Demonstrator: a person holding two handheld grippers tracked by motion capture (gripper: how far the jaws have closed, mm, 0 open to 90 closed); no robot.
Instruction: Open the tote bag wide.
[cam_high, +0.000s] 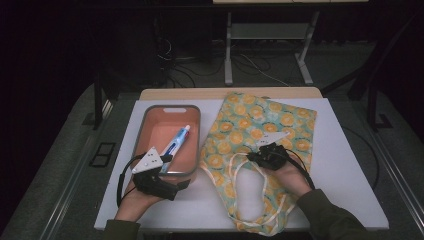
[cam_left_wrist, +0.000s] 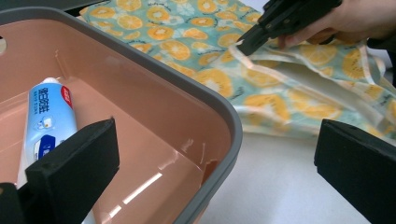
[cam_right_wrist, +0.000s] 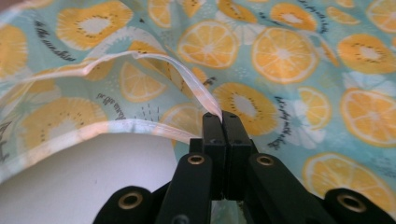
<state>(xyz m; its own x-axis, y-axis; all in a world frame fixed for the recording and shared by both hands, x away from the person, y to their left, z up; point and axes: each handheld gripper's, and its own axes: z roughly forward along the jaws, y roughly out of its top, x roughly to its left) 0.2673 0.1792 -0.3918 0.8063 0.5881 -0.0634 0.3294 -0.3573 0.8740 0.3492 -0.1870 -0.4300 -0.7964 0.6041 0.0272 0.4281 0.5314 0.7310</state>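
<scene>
- Looking down from the high view, I have the left gripper (cam_high: 161, 161) at about 7 o'clock on the white counter (cam_high: 345, 165), sitting at the near rim of the tray (cam_high: 145, 121).
- My left gripper view shows its jaws standing wide apart, one inside the tray and one outside over the counter, with the grey rim running between them and nothing held.
- That tray is salmon-pink inside with a grey rim, and it sits at 10 o'clock on the counter.
- A blue and white toothpaste tube (cam_high: 177, 142) lies in the tray, its red cap pointing toward 1 o'clock; it lies just beside the inner jaw.
- I have the right gripper (cam_high: 256, 154) near the counter's centre, over the bag's opening.
- Its jaws are pressed together on the pale hem of the tote bag (cam_right_wrist: 299, 51), lifting that upper edge off the lower layer so the mouth gapes.
- This bag, teal with orange slices printed on it, lies from 1 o'clock down to 5 o'clock, its cream handles (cam_high: 239, 197) looped toward the near edge.
</scene>
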